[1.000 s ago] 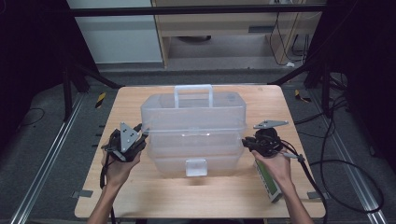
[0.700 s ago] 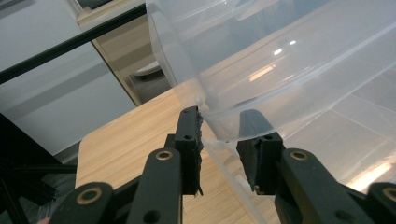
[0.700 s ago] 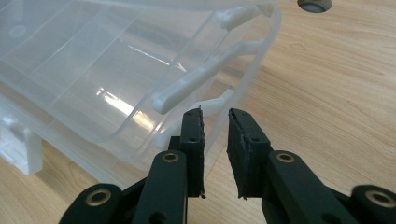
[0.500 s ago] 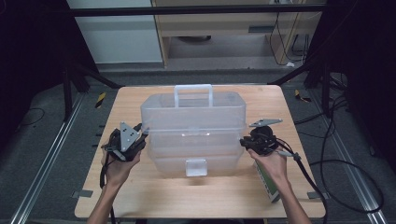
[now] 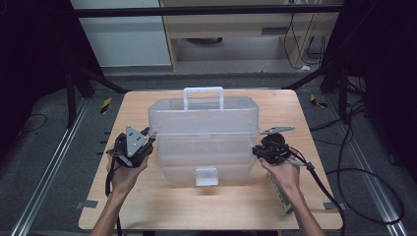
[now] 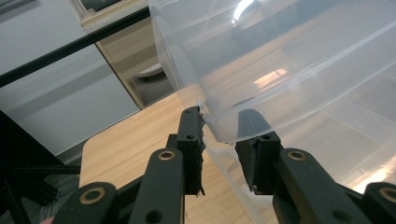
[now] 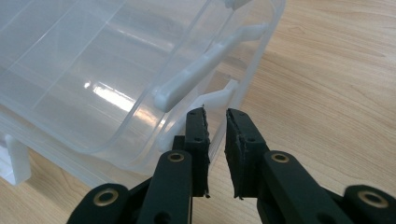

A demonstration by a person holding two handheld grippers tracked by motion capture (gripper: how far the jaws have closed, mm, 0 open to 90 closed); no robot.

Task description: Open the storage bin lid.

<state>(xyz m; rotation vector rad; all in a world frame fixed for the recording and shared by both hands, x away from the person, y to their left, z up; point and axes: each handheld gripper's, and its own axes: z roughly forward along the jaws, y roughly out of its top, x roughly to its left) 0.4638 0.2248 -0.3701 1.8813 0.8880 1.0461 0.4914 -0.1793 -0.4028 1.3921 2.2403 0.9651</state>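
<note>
A clear plastic tiered storage box [image 5: 204, 132] with a white top handle [image 5: 203, 91] stands in the middle of the wooden table [image 5: 206, 209]. My left gripper [image 5: 147, 140] is at the box's left side. In the left gripper view it [image 6: 220, 116] is open, and the box's [image 6: 303, 70] lower rim edge sits between the jaws. My right gripper [image 5: 255, 150] is at the box's right side. In the right gripper view it [image 7: 215, 114] has a narrow gap with nothing in it. Its tips are just short of a white side tab [image 7: 224, 93] on the box [image 7: 93, 70].
A white front latch [image 5: 206, 175] faces the person. A flat green and white item [image 5: 279, 196] lies on the table under the right forearm. Cables [image 5: 344, 172] trail off the right edge. Bare wood shows in front of the box and along both sides.
My right gripper has shifted left, closer to the box's right side. The left gripper and the box have stayed where they were.
</note>
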